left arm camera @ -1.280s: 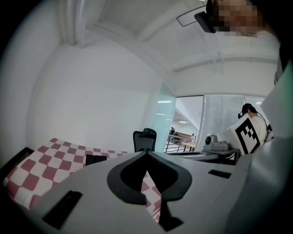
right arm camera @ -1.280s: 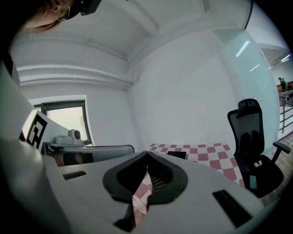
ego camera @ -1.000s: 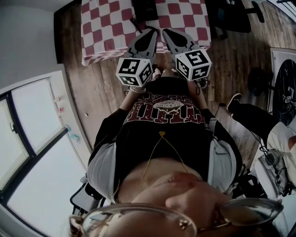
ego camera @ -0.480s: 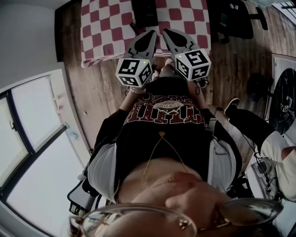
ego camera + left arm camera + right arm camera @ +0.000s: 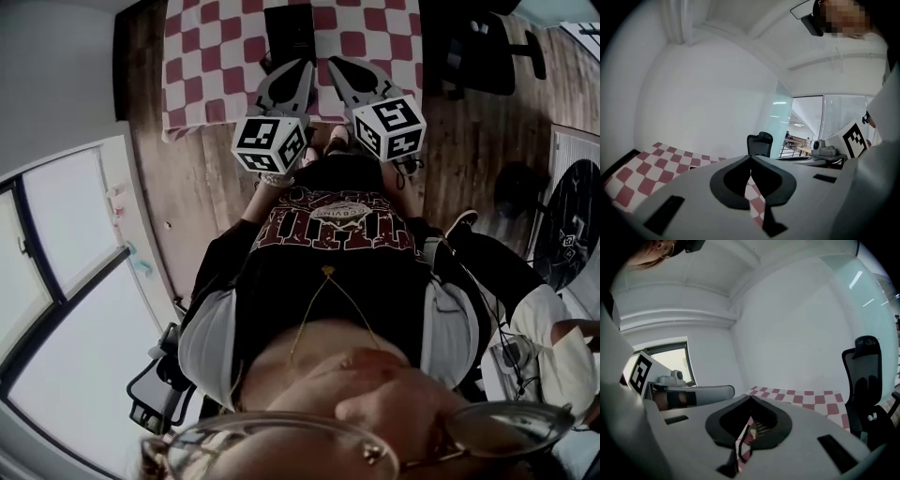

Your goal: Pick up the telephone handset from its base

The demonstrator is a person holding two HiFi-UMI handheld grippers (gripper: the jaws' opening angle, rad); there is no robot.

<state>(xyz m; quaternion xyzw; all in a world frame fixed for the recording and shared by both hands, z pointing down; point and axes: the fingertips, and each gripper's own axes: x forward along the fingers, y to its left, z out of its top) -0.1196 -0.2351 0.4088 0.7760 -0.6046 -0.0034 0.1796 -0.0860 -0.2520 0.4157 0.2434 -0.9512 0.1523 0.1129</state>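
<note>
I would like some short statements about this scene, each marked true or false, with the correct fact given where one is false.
1. The left gripper and the right gripper are both shut. True.
2. The right gripper holds the handset. False: it is empty, and the telephone sits ahead of it, untouched.
3. The cloth has a red-and-white check. True.
4. The telephone stands on the wooden floor. False: it stands on the cloth.
5. A black chair stands beside the cloth's right edge in the head view. True.
</note>
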